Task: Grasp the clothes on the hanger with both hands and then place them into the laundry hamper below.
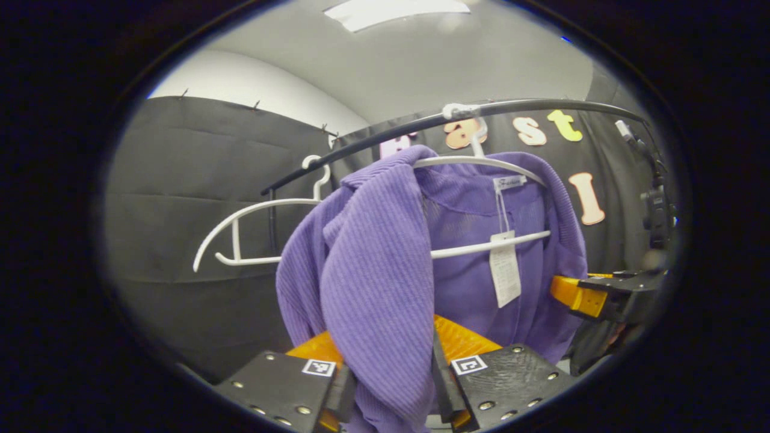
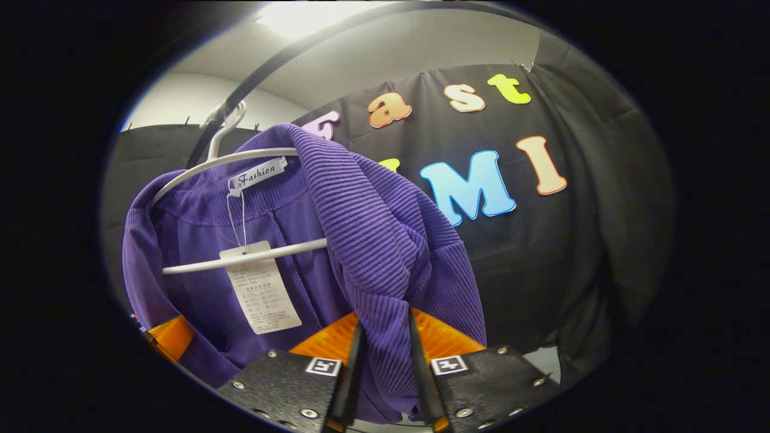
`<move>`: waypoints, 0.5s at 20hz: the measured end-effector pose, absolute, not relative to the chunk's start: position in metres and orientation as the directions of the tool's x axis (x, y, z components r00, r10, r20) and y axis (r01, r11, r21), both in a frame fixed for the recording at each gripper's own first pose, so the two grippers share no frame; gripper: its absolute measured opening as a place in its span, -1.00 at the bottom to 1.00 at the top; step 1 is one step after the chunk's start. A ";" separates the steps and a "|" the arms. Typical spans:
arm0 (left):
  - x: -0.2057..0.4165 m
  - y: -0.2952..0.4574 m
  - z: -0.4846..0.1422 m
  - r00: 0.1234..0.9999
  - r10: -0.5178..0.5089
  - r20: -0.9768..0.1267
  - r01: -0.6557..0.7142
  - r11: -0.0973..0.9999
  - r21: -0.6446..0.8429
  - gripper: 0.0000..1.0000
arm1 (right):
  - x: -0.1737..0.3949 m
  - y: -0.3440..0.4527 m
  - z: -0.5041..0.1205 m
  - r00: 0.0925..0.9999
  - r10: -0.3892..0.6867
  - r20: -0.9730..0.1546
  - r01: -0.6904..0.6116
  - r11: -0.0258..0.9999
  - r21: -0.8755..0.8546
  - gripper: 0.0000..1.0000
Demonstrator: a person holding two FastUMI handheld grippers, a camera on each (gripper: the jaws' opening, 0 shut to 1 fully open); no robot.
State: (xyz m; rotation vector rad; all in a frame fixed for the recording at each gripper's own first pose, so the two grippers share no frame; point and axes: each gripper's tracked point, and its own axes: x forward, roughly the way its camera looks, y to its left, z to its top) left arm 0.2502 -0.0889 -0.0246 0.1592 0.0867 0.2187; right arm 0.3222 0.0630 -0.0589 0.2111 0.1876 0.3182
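In the left gripper view, the left gripper (image 1: 391, 385) was closed to a narrow gap on a thick fold of the purple ribbed garment (image 1: 373, 270), both fingers pressing the cloth, which ran up from between them toward 12 o'clock. In the right gripper view, the right gripper (image 2: 385, 367) was likewise nearly closed, its two fingers pinching a bunched fold of the same garment (image 2: 373, 240). Each gripped fold filled the gap, with no free room between fingers and cloth. The garment hung on a white hanger (image 1: 481, 161) hooked over a dark rail (image 1: 541, 106), long axis near vertical, neck opening up at 12 o'clock, paper tag (image 1: 504, 267) dangling inside. An empty white hanger (image 1: 252, 207) hung at 9 o'clock on the same rail, apart from the garment, with open space beneath it. In the left gripper view the right gripper (image 1: 586, 294) touched the garment's edge at 3 o'clock. The garment's lower hem was cut off behind the fingers in both views; the hanger's far shoulder was hidden under cloth.
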 end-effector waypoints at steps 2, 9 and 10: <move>0.251 -0.096 -0.024 0.982 0.174 -0.074 -0.162 0.975 0.151 -0.14 | 0.322 0.057 -0.053 0.940 0.318 -0.121 -0.288 0.934 0.213 -0.75; 0.233 -0.083 0.014 0.984 0.175 0.015 -0.175 0.973 0.151 -0.98 | 0.314 0.032 -0.004 0.967 0.250 0.043 -0.254 0.953 0.164 -0.94; 0.229 -0.081 0.020 0.984 0.175 0.025 -0.177 0.973 0.147 -0.98 | 0.315 0.027 0.004 0.969 0.239 0.060 -0.246 0.957 0.154 -0.90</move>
